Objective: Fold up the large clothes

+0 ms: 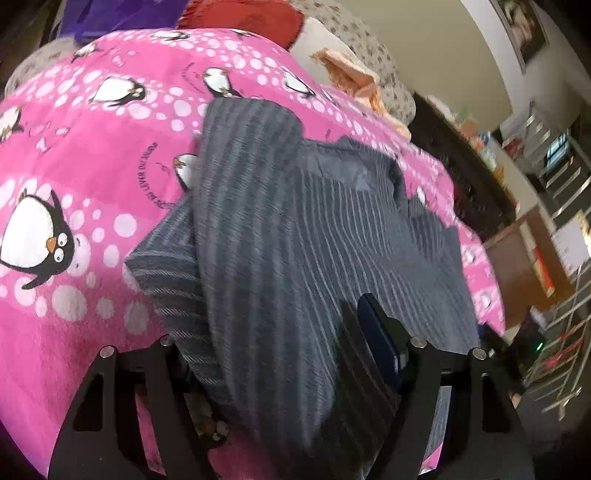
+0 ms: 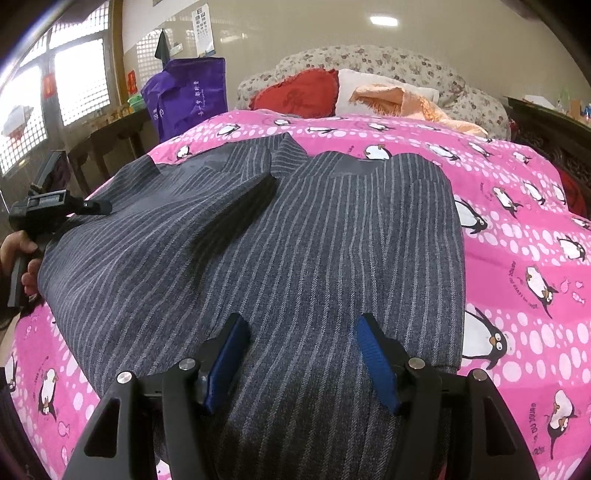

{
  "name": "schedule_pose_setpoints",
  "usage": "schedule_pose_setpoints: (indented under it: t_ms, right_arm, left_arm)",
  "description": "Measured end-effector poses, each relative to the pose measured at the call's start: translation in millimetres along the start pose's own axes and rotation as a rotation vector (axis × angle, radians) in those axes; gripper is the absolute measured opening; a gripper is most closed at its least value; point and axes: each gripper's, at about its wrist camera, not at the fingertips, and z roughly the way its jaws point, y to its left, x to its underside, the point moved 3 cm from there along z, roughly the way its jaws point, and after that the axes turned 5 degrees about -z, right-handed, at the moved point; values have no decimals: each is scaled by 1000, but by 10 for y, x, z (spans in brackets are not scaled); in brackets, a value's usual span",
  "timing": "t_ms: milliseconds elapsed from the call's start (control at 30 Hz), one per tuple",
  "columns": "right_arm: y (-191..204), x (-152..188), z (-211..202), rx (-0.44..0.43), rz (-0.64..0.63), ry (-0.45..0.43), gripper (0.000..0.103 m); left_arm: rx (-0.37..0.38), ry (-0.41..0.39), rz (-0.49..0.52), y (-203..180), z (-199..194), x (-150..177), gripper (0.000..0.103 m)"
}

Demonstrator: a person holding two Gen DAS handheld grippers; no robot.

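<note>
Left wrist view: my left hand-held gripper [image 1: 295,369] is clamped on a fold of the grey striped garment [image 1: 280,221], whose cloth drapes thickly over and between the fingers, so only the right blue pad [image 1: 380,343] shows. The garment hangs from my grip and trails up across the pink penguin bedspread [image 1: 92,147] toward the head of the bed. A red cushion [image 1: 251,18] and an orange cloth [image 1: 351,77] lie beyond it.

Right wrist view: my right hand-held gripper [image 2: 301,354] stands wide, both blue pads [image 2: 227,362] apart, resting over the garment [image 2: 295,221] near the foot edge of the bed with nothing between them. The garment spreads across the bedspread [image 2: 517,240], collar toward the pillows. At the bed's left edge my left hand [image 2: 22,258] holds the other hand-held gripper [image 2: 99,206], its tips at the garment's side. A purple bag [image 2: 184,99] stands beside the bed's far left corner.
</note>
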Motion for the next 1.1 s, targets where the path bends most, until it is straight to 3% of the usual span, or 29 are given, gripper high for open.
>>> schedule_pose_setpoints:
  t_ms: [67, 367, 500, 567, 633, 767, 867, 967, 1100]
  right_arm:
    - [-5, -2, 1, -3, 2, 2, 61]
    - [-28, -17, 0, -15, 7, 6, 62]
    - [-44, -51, -28, -18, 8, 12, 61]
    - [-90, -110, -207, 44, 20, -11, 61]
    - [-205, -138, -485, 77, 86, -79, 61]
    - [-512, 29, -882, 168, 174, -128, 64]
    - [-730, 276, -956, 248, 192, -73, 64]
    - [-906, 591, -973, 308, 245, -16, 64]
    - [-992, 963, -924, 340, 297, 50, 65]
  left_arm:
    - [-47, -2, 49, -45, -3, 57, 62]
    - [-139, -43, 150, -98, 72, 95, 62]
    - [-227, -42, 227, -195, 117, 112, 62]
    - [-257, -19, 289, -300, 125, 118, 47]
    - [-274, 4, 315, -396, 118, 109, 17]
    - [-177, 57, 273, -619, 5, -33, 12]
    - [-6, 89, 134, -774, -97, -211, 11]
    - [114, 87, 16, -985, -101, -336, 11]
    - [198, 94, -43, -1477, 55, -424, 11]
